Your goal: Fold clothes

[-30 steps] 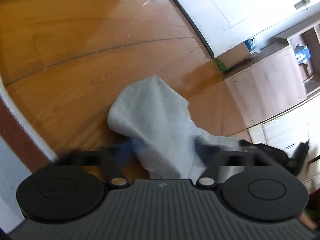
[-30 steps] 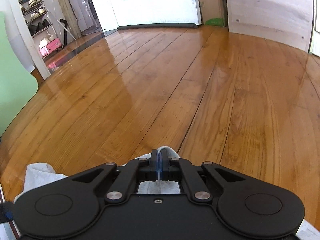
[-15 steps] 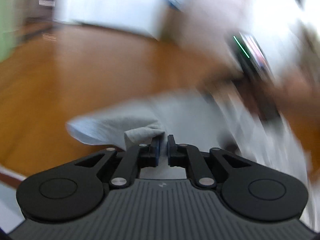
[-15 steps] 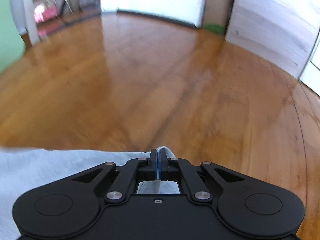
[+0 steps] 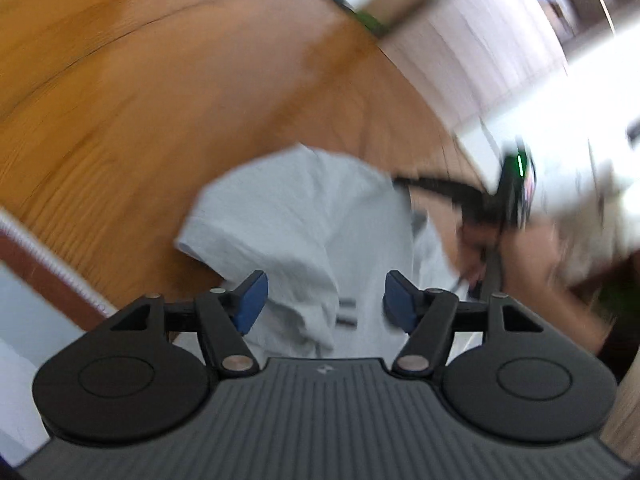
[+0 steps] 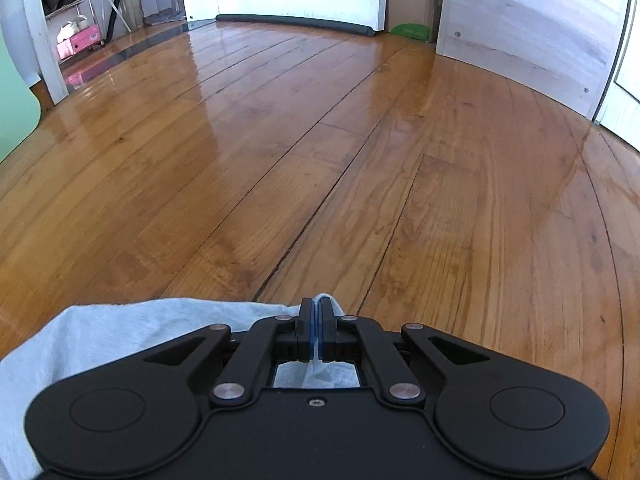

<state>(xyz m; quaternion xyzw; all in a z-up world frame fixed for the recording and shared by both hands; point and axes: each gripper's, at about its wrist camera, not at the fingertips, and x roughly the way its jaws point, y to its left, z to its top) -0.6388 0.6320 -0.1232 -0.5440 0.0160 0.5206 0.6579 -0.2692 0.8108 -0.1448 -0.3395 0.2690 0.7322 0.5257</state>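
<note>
Here, at the bottom of the left view, the left gripper [image 5: 323, 302] stood spread wide, its blue pads [image 5: 250, 306] apart over the cloth [image 5: 296, 220] and holding nothing. The pale grey cloth lay in the middle of that frame on the wood floor [image 5: 160, 80], rumpled, with one layer lying over another; the picture was blurred, so the edges were not sure. At the right edge a hand [image 5: 516, 256] with a dark device showed, also blurred.

In the right view, at bottom centre, the right gripper [image 6: 317, 334] was pressed together on a small ridge of the cloth [image 6: 120, 332], which spread to the lower left. Beyond it was only floor, then a white wall at the top.

To fold well, I judge the pinched edge should be kept taut and low, and the left pads should close on one clear edge, not on a bunch of layers.
</note>
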